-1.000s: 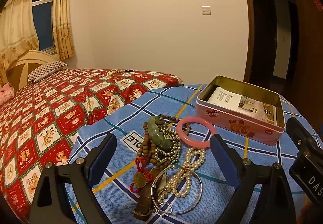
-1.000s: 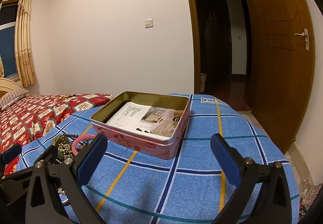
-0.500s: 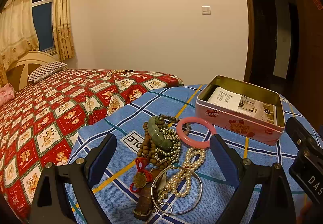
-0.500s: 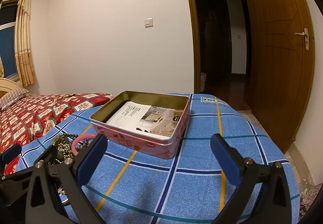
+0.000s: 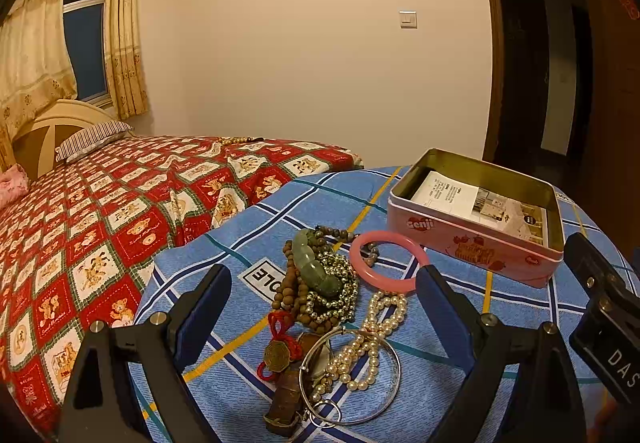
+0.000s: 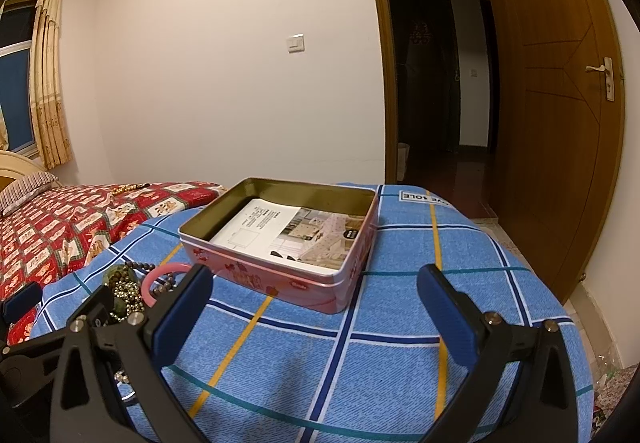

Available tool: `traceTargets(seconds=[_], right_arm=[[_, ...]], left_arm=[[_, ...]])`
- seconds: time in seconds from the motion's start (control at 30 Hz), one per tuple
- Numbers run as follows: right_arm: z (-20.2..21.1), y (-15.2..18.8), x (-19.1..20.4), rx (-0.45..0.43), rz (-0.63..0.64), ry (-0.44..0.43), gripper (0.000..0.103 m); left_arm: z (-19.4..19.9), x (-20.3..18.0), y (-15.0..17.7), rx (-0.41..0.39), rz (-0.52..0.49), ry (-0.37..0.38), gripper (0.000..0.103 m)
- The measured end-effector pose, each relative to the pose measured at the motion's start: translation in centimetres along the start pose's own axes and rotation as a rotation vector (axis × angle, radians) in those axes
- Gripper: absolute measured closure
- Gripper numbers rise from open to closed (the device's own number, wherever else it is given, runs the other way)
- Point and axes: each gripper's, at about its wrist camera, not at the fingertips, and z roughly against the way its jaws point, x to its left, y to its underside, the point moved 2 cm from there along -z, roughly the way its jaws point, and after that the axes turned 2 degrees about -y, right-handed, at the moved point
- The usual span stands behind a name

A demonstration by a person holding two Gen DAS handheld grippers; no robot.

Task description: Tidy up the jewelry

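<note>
A heap of jewelry lies on the blue checked cloth (image 5: 224,267): a green jade bangle (image 5: 314,269), brown wooden beads (image 5: 290,291), a pink bangle (image 5: 386,261), a pearl string (image 5: 374,339), a silver bangle (image 5: 384,391) and a red-corded coin charm (image 5: 278,353). My left gripper (image 5: 324,309) is open and empty, its jaws standing either side of the heap. An open pink tin (image 5: 476,217) with a leaflet inside stands to the right; it also shows in the right wrist view (image 6: 280,239). My right gripper (image 6: 314,313) is open and empty, in front of the tin.
A bed with a red patterned cover (image 5: 100,211) lies to the left of the table. A wooden door (image 6: 560,123) stands open at the right, beside a dark doorway (image 6: 436,83). The table edge drops off at the right (image 6: 560,307).
</note>
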Motion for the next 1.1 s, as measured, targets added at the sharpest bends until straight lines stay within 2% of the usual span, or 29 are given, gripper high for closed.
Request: traceTargets(seconds=[0.2,0.4,0.5,0.53,0.6,0.67,0.83,0.9,0.93,1.0,1.03,1.07,1.1], right_arm=[[-0.1,0.1,-0.1,0.007,-0.012,-0.007,0.0],[-0.5,0.3,-0.1,0.036,-0.023,-0.028,0.0],[-0.7,0.4,0.4,0.062,-0.01,-0.076,0.0],[-1.0,0.5,1.0,0.086,0.003,-0.123,0.0],[-1.7,0.8,2.3,0.147,0.031,-0.225,0.006],[-2.8,0.9,3.6,0.216,0.051,-0.315,0.021],[-5.3,2.0,6.3,0.404,0.03,-0.503,0.035],[-5.1,3.0,7.6,0.446,0.042,-0.55,0.036],[-5.0,3.3,8.0,0.459,0.057,-0.559,0.04],[-5.1,4.3,9.5,0.499,0.126,-0.575,0.055],[-5.0,4.8,10.3,0.53,0.172,-0.578,0.07],[-5.0,5.1,10.8,0.545,0.196,-0.579,0.079],[-4.9,5.2,11.0,0.538,0.216,-0.572,0.08]], left_arm=[[0.1,2.6,0.2,0.052,0.084,0.088,0.01],[0.5,6.8,0.8,0.061,0.021,-0.024,0.01],[0.0,9.0,1.3,0.09,0.052,-0.042,0.01],[-0.2,9.5,1.4,0.102,0.065,-0.039,0.01],[-0.6,10.5,1.4,0.124,0.109,-0.021,0.01],[-0.8,10.9,1.4,0.131,0.12,-0.002,0.01],[-1.1,11.0,1.3,0.139,0.089,0.013,0.01],[-1.3,11.4,1.5,0.156,0.102,0.04,0.01],[-1.5,11.6,1.6,0.162,0.109,0.052,0.01],[-1.5,11.8,1.8,0.171,0.121,0.078,0.01],[-1.4,11.8,1.9,0.172,0.122,0.085,0.01],[-1.3,11.8,1.9,0.173,0.12,0.092,0.01],[-1.1,11.7,2.0,0.173,0.117,0.102,0.01]])
